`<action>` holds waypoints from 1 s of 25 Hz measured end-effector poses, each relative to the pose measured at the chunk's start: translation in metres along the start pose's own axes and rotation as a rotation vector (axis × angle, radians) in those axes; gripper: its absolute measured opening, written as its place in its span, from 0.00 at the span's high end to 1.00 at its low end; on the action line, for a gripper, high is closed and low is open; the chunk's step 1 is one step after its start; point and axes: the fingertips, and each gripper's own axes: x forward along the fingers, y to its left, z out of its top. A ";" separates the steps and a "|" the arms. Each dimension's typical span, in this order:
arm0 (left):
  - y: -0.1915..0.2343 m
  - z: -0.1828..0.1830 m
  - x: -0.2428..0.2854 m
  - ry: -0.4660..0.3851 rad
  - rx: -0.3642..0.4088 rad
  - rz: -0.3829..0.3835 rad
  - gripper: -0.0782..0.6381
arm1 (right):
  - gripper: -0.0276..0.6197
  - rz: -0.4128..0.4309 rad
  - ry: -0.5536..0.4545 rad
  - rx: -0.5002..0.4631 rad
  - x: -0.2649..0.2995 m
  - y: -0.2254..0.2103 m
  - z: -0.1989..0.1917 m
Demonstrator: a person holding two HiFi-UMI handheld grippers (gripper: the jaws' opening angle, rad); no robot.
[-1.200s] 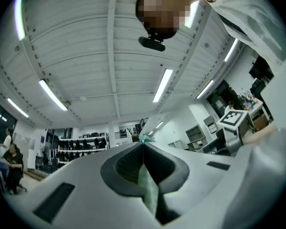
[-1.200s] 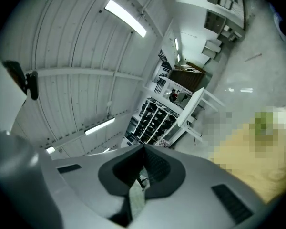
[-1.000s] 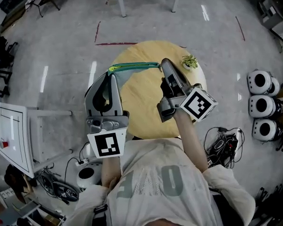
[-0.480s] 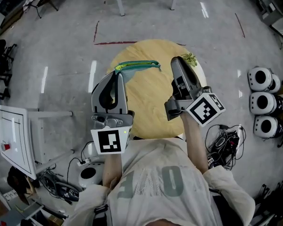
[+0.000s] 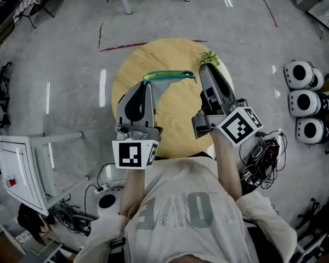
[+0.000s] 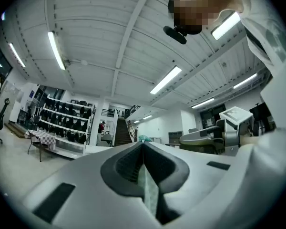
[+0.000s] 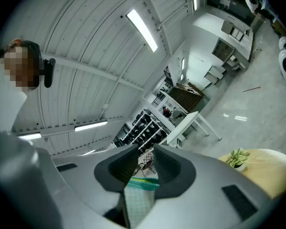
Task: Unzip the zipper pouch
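Grey polished floor is seen from above, crossed by red tape lines. A round wooden table is stood on it, and a small potted plant is set at the table's far edge. Three white round devices are lined up on the floor at the right. A tangle of cables is spread near them, closer to the person. A white panel on a frame is placed at the left.

From the two gripper views, a high white ceiling fitted with strip lights is shown. Dark shelving racks and a staircase are seen far off.

A pale pouch is held over the table's far half, between the two grippers. Its green zipper is stretched along its far edge, from one gripper tip towards the other. Whether the pouch is touching the table cannot be told.

The left gripper is clamped on the pouch, with pale fabric pinched between its closed jaws. The jaws of the right gripper are parted and have just been opening. The zipper end and some fabric lie between them, with a gap seen between the pads.

A marker cube is carried at the back of the left gripper, and another cube at the back of the right.
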 end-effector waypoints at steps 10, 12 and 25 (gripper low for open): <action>-0.001 -0.086 0.015 0.174 -0.271 0.027 0.85 | 0.82 -0.074 0.014 -0.001 -0.016 -0.033 0.001; 0.005 -0.114 0.013 0.209 -0.407 0.063 0.85 | 0.82 -0.087 0.024 -0.002 -0.018 -0.039 -0.003; 0.084 -0.256 -0.036 0.381 -0.780 0.427 0.85 | 0.82 -0.127 0.146 0.010 -0.007 -0.059 -0.044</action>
